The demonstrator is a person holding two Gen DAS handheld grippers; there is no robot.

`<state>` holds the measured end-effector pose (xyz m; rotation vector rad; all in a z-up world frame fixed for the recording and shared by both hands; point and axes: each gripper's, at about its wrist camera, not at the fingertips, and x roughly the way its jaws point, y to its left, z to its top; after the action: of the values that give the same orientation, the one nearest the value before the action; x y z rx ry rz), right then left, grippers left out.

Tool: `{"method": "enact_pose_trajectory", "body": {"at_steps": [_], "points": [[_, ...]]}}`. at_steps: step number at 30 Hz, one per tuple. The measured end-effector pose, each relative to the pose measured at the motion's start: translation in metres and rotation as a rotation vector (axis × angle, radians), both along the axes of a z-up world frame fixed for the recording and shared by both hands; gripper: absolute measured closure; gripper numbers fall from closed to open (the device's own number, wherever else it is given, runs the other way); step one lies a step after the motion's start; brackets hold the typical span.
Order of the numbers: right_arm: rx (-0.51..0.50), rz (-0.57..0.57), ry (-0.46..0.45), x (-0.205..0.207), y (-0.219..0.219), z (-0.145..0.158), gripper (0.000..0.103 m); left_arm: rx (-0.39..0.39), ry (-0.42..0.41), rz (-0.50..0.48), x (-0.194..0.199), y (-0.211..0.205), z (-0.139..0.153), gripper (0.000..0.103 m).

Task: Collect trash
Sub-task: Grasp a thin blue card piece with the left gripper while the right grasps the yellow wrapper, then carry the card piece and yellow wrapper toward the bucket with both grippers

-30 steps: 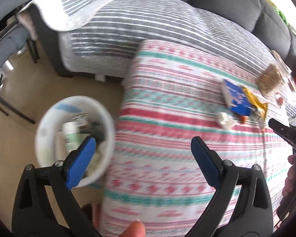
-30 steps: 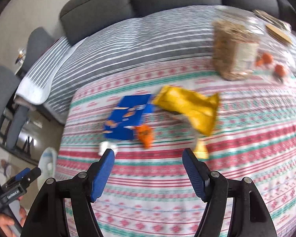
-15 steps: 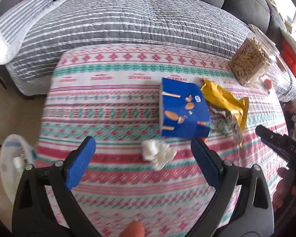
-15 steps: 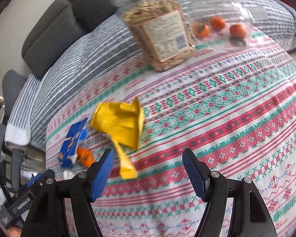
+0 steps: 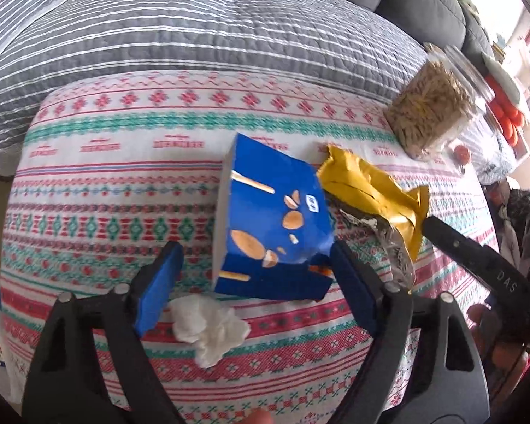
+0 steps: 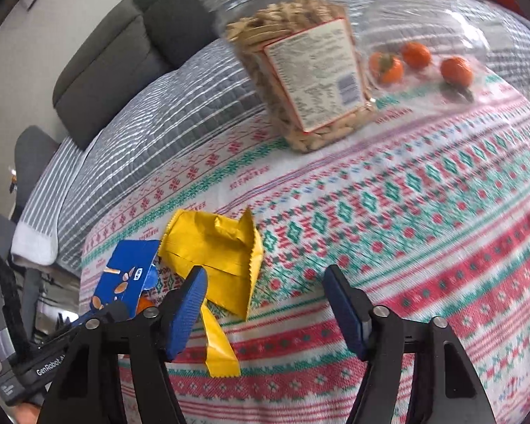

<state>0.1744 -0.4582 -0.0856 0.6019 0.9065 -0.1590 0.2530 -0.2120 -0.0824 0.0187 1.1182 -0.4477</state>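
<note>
The lower edge of the flattened blue cardboard snack box [image 5: 275, 219] is partly hidden behind the blue pads of the left hand-held gripper [image 5: 256, 289]. Under its right corner a small orange scrap [image 5: 319, 269] shows only as a thin strip, and what it is cannot be told. The crumpled white paper tissue [image 5: 208, 325] lies soft and lumpy on the table [image 5: 106, 183], just in front of the box and near the left pad. This gripper is spread wide and pinches nothing.

The torn yellow foil wrapper [image 6: 222, 247], shiny and creased with a silver inside, lies touching the right side of the box. In the right wrist view one long yellow strip of it reaches toward the camera, and its near part is covered by the left pad of the right hand-held gripper [image 6: 263, 304]. That gripper also stands open and empty above the woven cloth with red, green and white patterns.

Farther back stands a clear plastic jar full of pale nuts [image 6: 300, 70] with a printed label. Beside it a second clear plastic container [image 6: 427, 24] holds three small orange fruits [image 6: 417, 54], blurred by its wall. Behind the table is a grey sofa [image 5: 194, 35] under a striped quilted cover.
</note>
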Motion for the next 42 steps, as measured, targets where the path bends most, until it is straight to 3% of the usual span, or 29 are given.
{"method": "enact_pose_trajectory", "body": {"at_steps": [6,8,9,14,18,26,30,37,42], "points": [[-0.03,0.046,0.01,0.009,0.016,-0.001,0.071,0.014,-0.023,-0.035,0.0,-0.007,0.0,0.033],[-0.019,0.076,0.011,0.012,0.021,-0.002,0.085,0.027,-0.032,-0.043,-0.001,-0.008,0.0,0.043],[-0.007,0.091,0.016,0.013,0.024,-0.003,0.086,0.029,-0.042,-0.044,-0.002,-0.009,0.001,0.044],[0.044,0.085,0.002,0.008,0.023,0.0,0.097,0.025,-0.08,-0.054,-0.005,-0.002,0.013,0.072],[0.08,0.077,-0.038,-0.003,0.016,0.013,0.098,0.015,-0.096,-0.067,-0.011,0.004,0.021,0.08],[0.041,0.09,-0.081,-0.024,0.018,0.047,0.098,-0.001,-0.111,-0.064,-0.027,0.016,0.04,0.092],[0.035,0.082,-0.086,-0.034,0.019,0.06,0.099,-0.012,-0.115,-0.05,-0.036,0.029,0.047,0.093],[0.034,0.093,-0.098,-0.057,0.024,0.08,0.099,-0.108,-0.111,-0.002,-0.052,0.059,0.07,0.094],[0.01,0.139,-0.103,-0.066,0.041,0.091,0.099,-0.088,-0.104,0.006,-0.066,0.075,0.084,0.094]]}}
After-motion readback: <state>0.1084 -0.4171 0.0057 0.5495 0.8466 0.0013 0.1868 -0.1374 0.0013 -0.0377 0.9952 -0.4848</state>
